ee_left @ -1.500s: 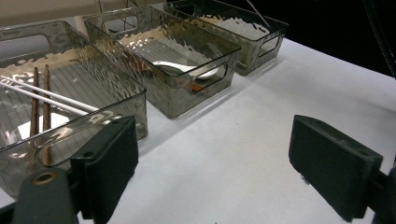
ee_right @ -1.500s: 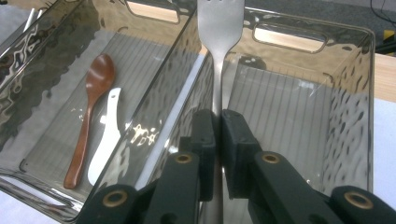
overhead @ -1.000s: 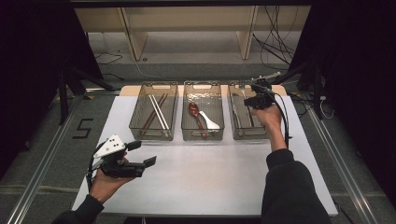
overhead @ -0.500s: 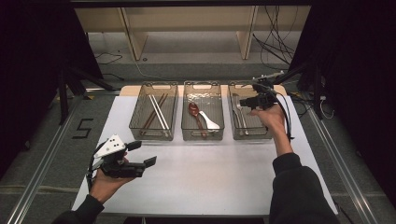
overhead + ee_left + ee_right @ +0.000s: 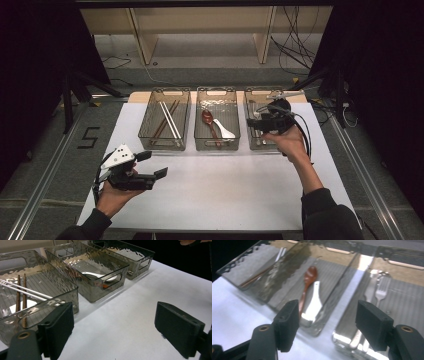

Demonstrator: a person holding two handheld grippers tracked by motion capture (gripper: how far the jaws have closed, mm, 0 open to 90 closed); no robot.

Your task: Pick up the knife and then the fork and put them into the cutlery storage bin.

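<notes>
Hovering my right gripper (image 5: 260, 123) over the right bin (image 5: 252, 100), I see its jaws wide apart with nothing between them; they have just been opening. A fork (image 5: 381, 291) lies flat in that bin, below and beyond the jaws, untouched. Compared with a second ago, this hand has drawn back toward the bin's near wall and a little toward the middle bin (image 5: 216, 93), where the brown spoon (image 5: 207, 119) and white spoon (image 5: 225, 131) lie side by side. My left gripper (image 5: 156, 165) sits where it was, jaws wide and empty, low over the near left of the surface (image 5: 225, 185). A broad bare stretch of white lies between the bins' near walls and the front edge. The chopsticks (image 5: 167, 120) rest in the left bin (image 5: 165, 92).
</notes>
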